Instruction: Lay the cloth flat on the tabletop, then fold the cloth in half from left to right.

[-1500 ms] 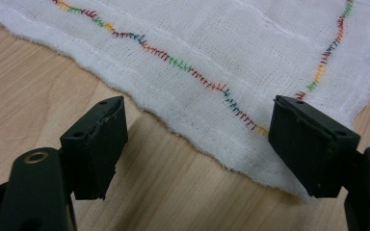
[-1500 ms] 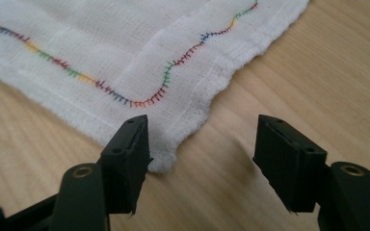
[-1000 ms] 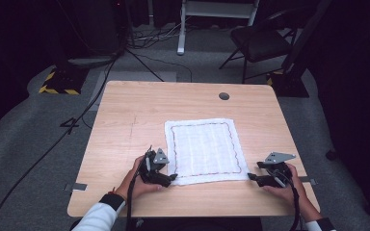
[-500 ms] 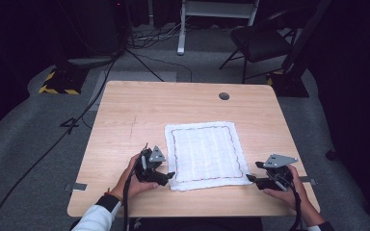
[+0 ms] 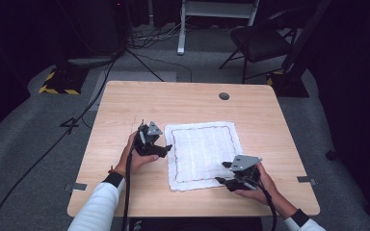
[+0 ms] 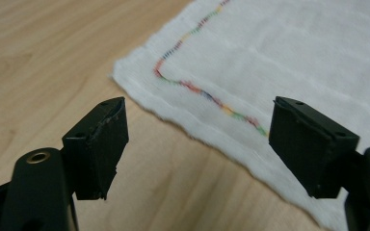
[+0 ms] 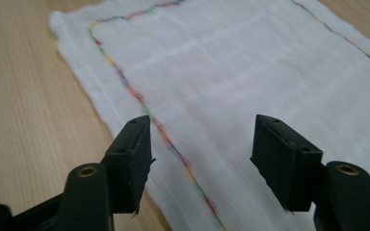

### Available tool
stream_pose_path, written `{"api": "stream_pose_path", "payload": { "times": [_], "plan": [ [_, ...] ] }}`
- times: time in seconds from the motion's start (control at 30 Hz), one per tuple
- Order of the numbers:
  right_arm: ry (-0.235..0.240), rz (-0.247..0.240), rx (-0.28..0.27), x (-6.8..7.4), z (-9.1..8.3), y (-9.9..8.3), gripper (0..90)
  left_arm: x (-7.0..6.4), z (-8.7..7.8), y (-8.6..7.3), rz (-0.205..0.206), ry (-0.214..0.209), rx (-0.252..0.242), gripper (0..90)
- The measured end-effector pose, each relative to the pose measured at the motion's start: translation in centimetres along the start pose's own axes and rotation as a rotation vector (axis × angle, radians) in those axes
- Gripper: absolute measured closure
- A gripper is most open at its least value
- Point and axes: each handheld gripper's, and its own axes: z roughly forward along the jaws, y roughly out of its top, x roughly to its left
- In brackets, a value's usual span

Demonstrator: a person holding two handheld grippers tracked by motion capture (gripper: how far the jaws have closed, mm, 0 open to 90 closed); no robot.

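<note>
Cloth: we see a white cloth (image 5: 202,155) with a multicoloured stitched border lying flat and spread on the wooden table (image 5: 125,106), nearer the person's edge than the far one.
Left gripper: our left gripper (image 5: 166,149) sits at the cloth's left edge, jaws wide apart and empty; in the left gripper view (image 6: 197,144) they straddle the hem just short of a corner.
Right gripper: our right gripper (image 5: 220,174) is over the near right part of the cloth, jaws wide apart and holding nothing; the right gripper view (image 7: 200,159) looks along the stitched line.
Step, as we judge it: lining up to pinch two edges, perhaps for a fold.
Risk one: we may close on air if the jaws stay above the thin hem.
Risk two: we may pinch unevenly, so the cloth drags, bunches or folds skewed.
Risk three: pressing the jaw tips hard into the table could push the fabric away.
</note>
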Motion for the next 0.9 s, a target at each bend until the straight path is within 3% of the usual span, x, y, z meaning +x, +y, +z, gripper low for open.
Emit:
{"api": "stream_pose_path", "payload": {
  "times": [0.2,0.27,0.37,0.5,0.57,0.67,0.7,0.8,0.9],
  "plan": [
    [0.085,-0.083,-0.033,2.4,2.8,3.4,42.3,1.9,1.8,1.1,-0.027,0.056,-0.003,22.5],
    [0.124,-0.105,-0.043,3.2,3.9,4.4,42.8,2.7,2.7,1.3,-0.088,0.039,0.007,22.4],
    [0.16,-0.139,-0.044,4.5,5.5,5.6,43.3,3.6,4.1,1.4,-0.138,0.046,0.007,22.5],
    [0.19,-0.18,-0.027,6.0,7.4,6.4,43.3,3.8,5.6,1.5,-0.171,0.072,0.009,22.3],
    [0.184,-0.202,-0.011,6.6,8.2,6.6,43.4,3.6,6.1,1.6,-0.172,0.082,0.032,22.3],
    [0.198,-0.207,-0.006,7.1,9.1,6.7,44.5,3.3,6.7,1.6,-0.127,0.089,0.074,21.6],
    [0.195,-0.214,-0.001,7.2,9.3,6.7,45.0,3.4,6.8,1.6,-0.136,0.084,0.069,20.7],
    [0.201,-0.182,-0.008,7.2,9.7,6.7,46.2,3.6,6.7,1.5,-0.14,0.068,0.072,21.5],
    [0.195,-0.168,-0.009,7.1,9.5,6.4,53.5,3.5,6.5,1.4,-0.1,0.025,0.06,33.0]
  ]
}}
